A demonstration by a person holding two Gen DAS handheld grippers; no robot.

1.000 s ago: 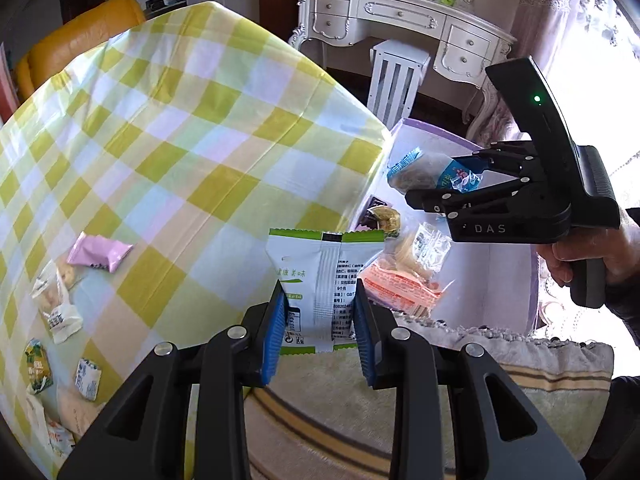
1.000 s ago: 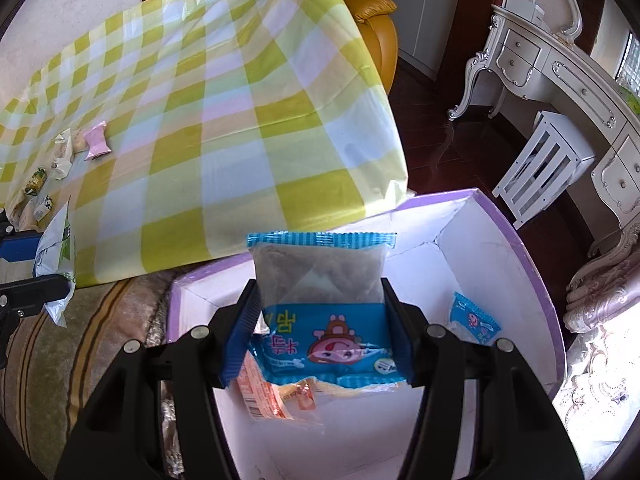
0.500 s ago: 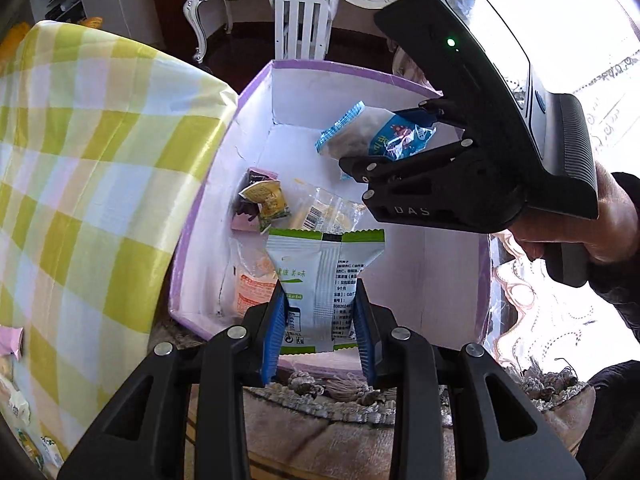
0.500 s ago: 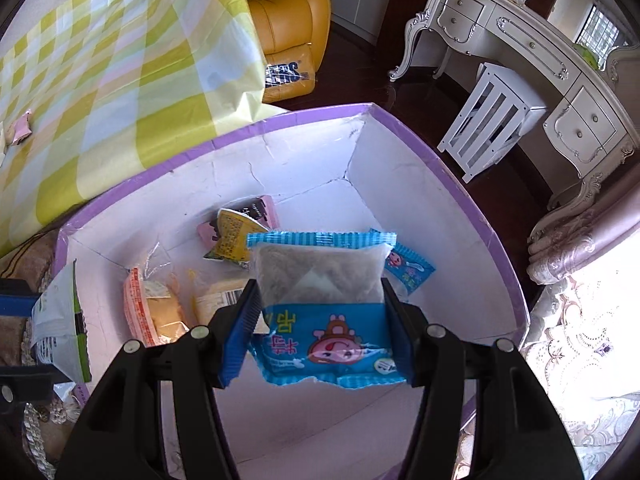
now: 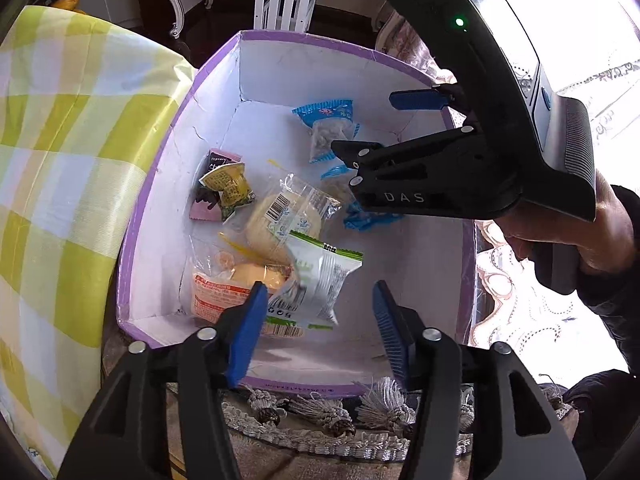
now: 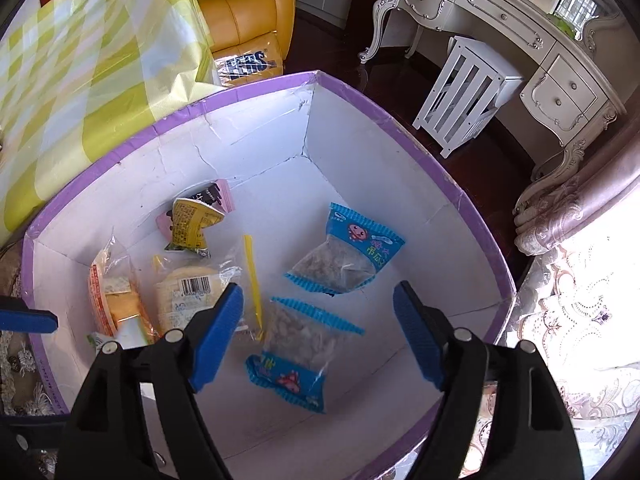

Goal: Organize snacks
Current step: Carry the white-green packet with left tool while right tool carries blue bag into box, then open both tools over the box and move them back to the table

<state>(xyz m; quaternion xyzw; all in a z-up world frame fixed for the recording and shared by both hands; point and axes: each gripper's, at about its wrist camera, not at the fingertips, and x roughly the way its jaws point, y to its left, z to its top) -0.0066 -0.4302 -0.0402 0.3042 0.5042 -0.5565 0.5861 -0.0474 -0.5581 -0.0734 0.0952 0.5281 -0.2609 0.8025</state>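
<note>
While both grippers' fingers point(image 5: 256, 320) gape empty, "DAS" marks right gripper point(image 5: 374, 126), snacks boxed.

Dark floor point(image 6: 472, 168), ornate white desk point(image 6: 512, 32), white stool point(image 6: 460, 96), yellow armchair point(image 6: 244, 12).

Purple-rimmed white box point(image 6: 400, 128) holding snack packets point(image 6: 344, 264), beside checked tablecloth point(image 5: 60, 160)

matt white cardboard box point(image 6: 352, 152) with purple paper edging; glossy crinkled plastic snack packets point(image 6: 346, 258); smooth checked plastic-looking tablecloth point(image 5: 60, 168); glossy yellow leather armchair point(image 6: 244, 12).
</note>
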